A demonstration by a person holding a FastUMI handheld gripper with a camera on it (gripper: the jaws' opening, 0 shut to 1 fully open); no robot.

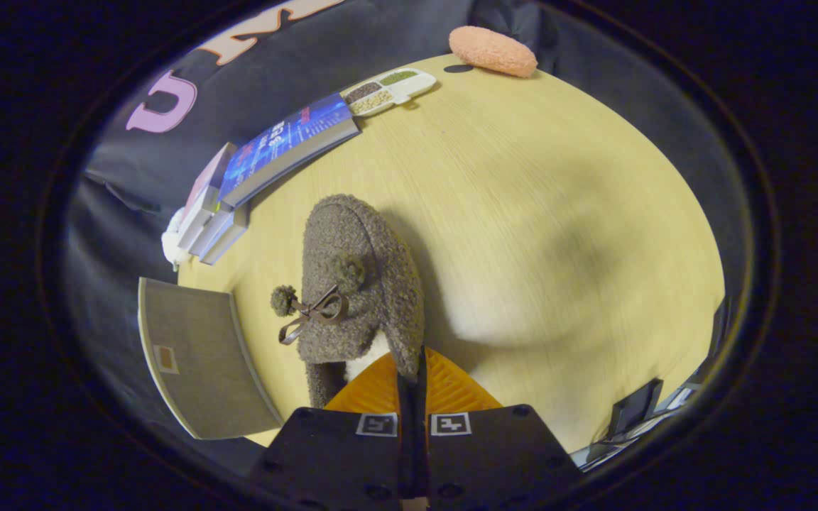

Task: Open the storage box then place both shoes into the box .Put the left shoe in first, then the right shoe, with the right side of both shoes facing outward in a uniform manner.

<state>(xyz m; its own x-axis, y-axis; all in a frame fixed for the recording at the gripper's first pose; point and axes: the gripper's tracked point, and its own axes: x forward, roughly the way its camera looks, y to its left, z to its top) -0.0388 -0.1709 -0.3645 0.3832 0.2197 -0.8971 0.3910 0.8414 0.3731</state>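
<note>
A fuzzy brown slipper-style shoe (359, 284) with pom-poms and a brown bow hangs toe-away over the wooden table (537, 213). My gripper (412, 365) is shut on the shoe's rim at the heel opening, one finger on each side of the fuzzy edge. The grey storage box (199, 358) stands to the left of the shoe, near the table's edge, and I see one flat grey face of it with a small label.
Several books (267, 167) lie in a row at the far left of the table. Beyond them sits a white divided tray (389, 89) of grains, and a pink fuzzy pad (492, 51) lies at the far edge. Dark objects (636, 408) stand at the near right edge.
</note>
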